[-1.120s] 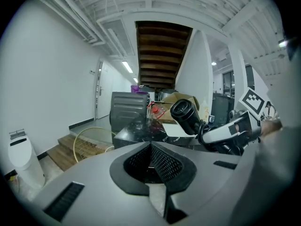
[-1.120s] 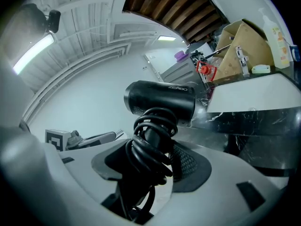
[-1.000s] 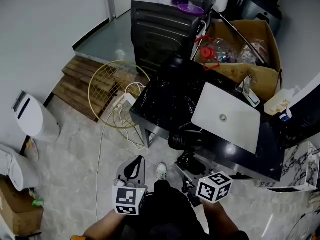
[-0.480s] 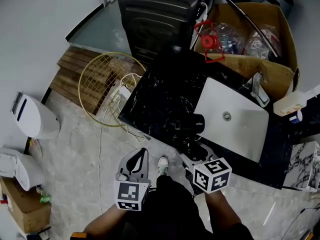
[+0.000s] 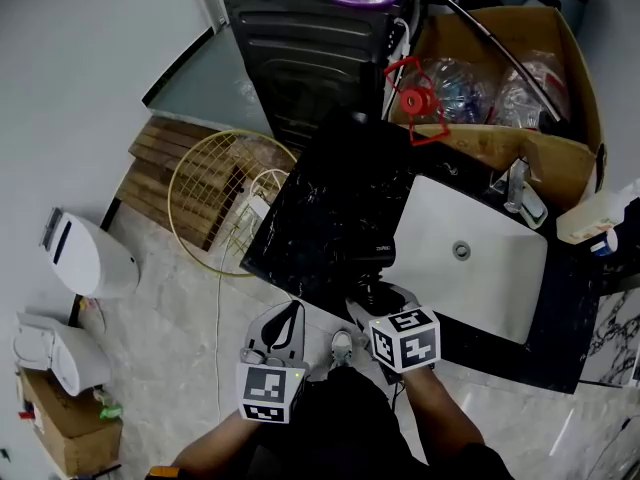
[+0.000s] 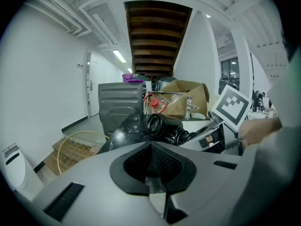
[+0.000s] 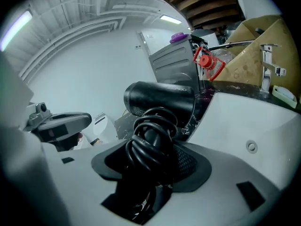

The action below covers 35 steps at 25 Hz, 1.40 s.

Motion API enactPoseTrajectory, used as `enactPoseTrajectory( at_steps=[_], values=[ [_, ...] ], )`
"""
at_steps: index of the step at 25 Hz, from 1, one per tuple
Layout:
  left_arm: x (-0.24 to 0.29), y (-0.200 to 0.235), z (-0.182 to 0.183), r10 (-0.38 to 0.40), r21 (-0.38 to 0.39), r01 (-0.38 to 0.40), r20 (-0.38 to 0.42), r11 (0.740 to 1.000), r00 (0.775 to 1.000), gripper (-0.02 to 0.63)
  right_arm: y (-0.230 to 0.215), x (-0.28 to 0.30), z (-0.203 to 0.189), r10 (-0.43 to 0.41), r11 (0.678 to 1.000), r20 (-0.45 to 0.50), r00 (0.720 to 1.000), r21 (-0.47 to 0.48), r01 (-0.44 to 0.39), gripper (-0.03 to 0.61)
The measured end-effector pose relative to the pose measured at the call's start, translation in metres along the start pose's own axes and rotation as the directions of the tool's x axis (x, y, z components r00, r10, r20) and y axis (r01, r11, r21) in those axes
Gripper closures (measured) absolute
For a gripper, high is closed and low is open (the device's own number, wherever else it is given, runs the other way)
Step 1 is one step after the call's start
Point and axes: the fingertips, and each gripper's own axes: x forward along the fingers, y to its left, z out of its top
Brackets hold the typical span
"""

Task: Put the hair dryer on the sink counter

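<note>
My right gripper [image 5: 376,296] is shut on the handle of the black hair dryer [image 5: 362,258], which has its cord coiled round it. The dryer's barrel [image 7: 160,98] lies over the front edge of the black marble sink counter [image 5: 320,208], just left of the white basin [image 5: 480,268]. Whether it rests on the counter I cannot tell. The coiled cord [image 7: 148,142] fills the right gripper [image 7: 150,166]. My left gripper [image 5: 283,320] hangs lower left over the floor, jaws together and empty. The dryer [image 6: 162,125] lies ahead of it in the left gripper view.
A faucet [image 5: 520,193] stands behind the basin. A cardboard box [image 5: 520,78] of clutter and a red tool [image 5: 415,98] sit at the back. A dark cabinet [image 5: 300,38] stands behind the counter. A wire basket [image 5: 225,193], wooden slats [image 5: 160,168] and a white bin [image 5: 90,258] are at left.
The right gripper has carried the hair dryer from in front of the counter's edge to over the counter beside the basin. The left gripper has hardly moved.
</note>
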Motion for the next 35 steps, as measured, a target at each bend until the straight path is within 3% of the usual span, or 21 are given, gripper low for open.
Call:
enactPoseTrajectory(
  at_steps=[13,22,35],
  values=[
    [0.019,0.018,0.026,-0.080,0.058,0.078,0.031,0.995,0.996,0.603,-0.006,0.025,-0.015,-0.084,0.996,-0.095,0.992,0.009,0.085,0.314],
    [0.021,0.028,0.026,-0.128,0.068,0.125,0.038,0.990,0.991,0.604,-0.013,0.035,-0.017,-0.175,0.983,-0.110,0.979,-0.073,0.167,0.308],
    [0.013,0.021,0.027,-0.200,0.057,0.196,0.071,0.979,0.977,0.604,-0.011,0.020,-0.020,-0.209,0.976,-0.098,0.973,-0.086,0.201,0.275]
  ],
)
